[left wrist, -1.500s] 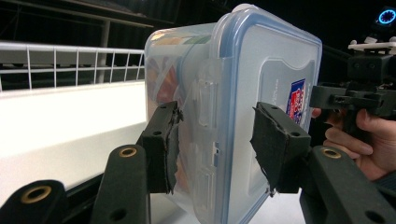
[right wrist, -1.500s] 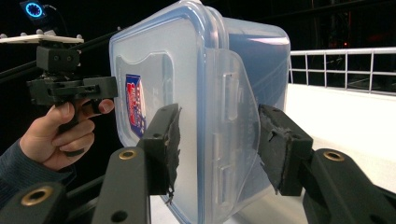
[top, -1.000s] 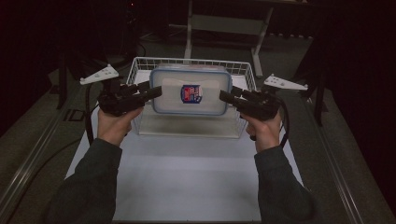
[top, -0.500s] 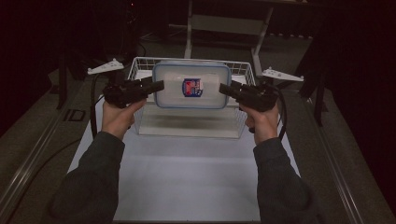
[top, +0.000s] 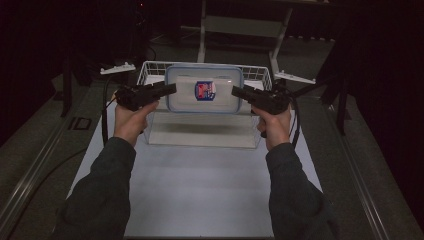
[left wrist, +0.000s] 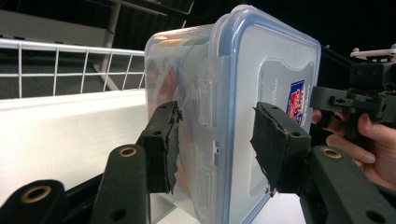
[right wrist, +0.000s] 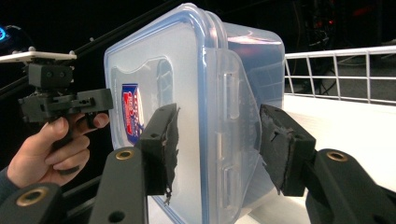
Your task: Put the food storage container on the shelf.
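Above the far end of the white table [top: 200,185], a clear plastic food box [top: 204,90] with a blue-rimmed lid hangs in the air between two grippers, over a white wire basket [top: 150,70] that stands on a pale block. The left gripper [top: 170,90] meets the box at its left end, the right gripper [top: 236,92] at its right end.

Seen from the left gripper view, that gripper's [left wrist: 215,144] jaws stand either side of the box's [left wrist: 275,60] side latch: the inner pad looks pressed on the wall, while the pad on the lid side seems to stand slightly off, so I cannot tell whether this grip is firm. The right gripper view gives the same picture at the other latch, with its gripper [right wrist: 217,142] spanning the box [right wrist: 154,60]; contact there is likewise unclear.

The box is tilted, its lid with a red and blue sticker [top: 204,90] facing the person.

My judgement: the main risk is a slip. Smooth plastic, held only at two narrow ends, could swing or drop if either hand eases off or the hands drift apart. Squeezing on the latches might also pop one open and loosen the lid. A fall would likely land on the basket rim and bounce.
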